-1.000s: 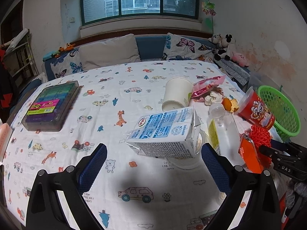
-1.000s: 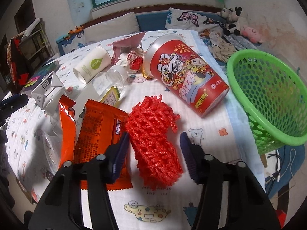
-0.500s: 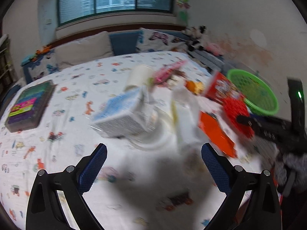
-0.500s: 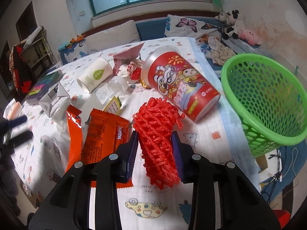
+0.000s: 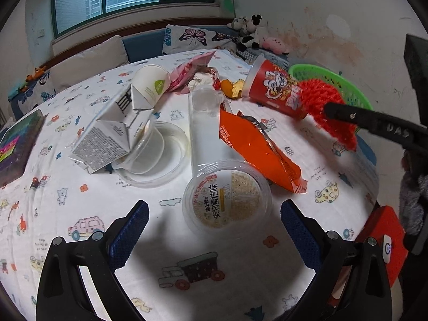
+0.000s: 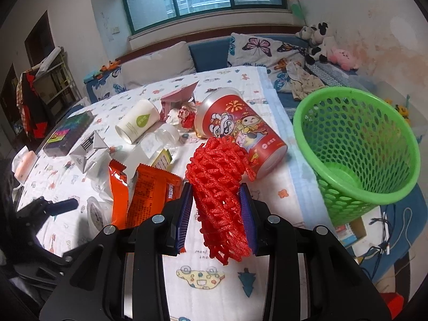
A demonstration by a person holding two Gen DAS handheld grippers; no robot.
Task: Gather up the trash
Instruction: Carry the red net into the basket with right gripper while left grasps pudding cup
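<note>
My right gripper [image 6: 217, 215] is shut on a red foam fruit net [image 6: 219, 176] and holds it above the table, left of the green mesh basket [image 6: 361, 155]; the net also shows in the left wrist view [image 5: 325, 107]. My left gripper [image 5: 214, 230] is open and empty, its fingers either side of a clear plastic cup with a yellow label [image 5: 227, 200] lying on the table. An orange snack wrapper [image 5: 256, 144], a red noodle cup [image 5: 275, 91], a grey milk carton [image 5: 112, 133] and a white paper cup [image 5: 152, 84] lie on the tablecloth.
A clear lid [image 5: 157, 157] sits under the carton. A pink wrapper [image 5: 187, 69] and orange peel [image 5: 232, 88] lie further back. A dark box [image 5: 16, 139] rests at the table's left. The basket stands beyond the table's right edge. A sofa with cushions lies behind.
My right gripper closed on the red net and lifted it. My left gripper swung right, from facing the milk carton to the clear cup.
</note>
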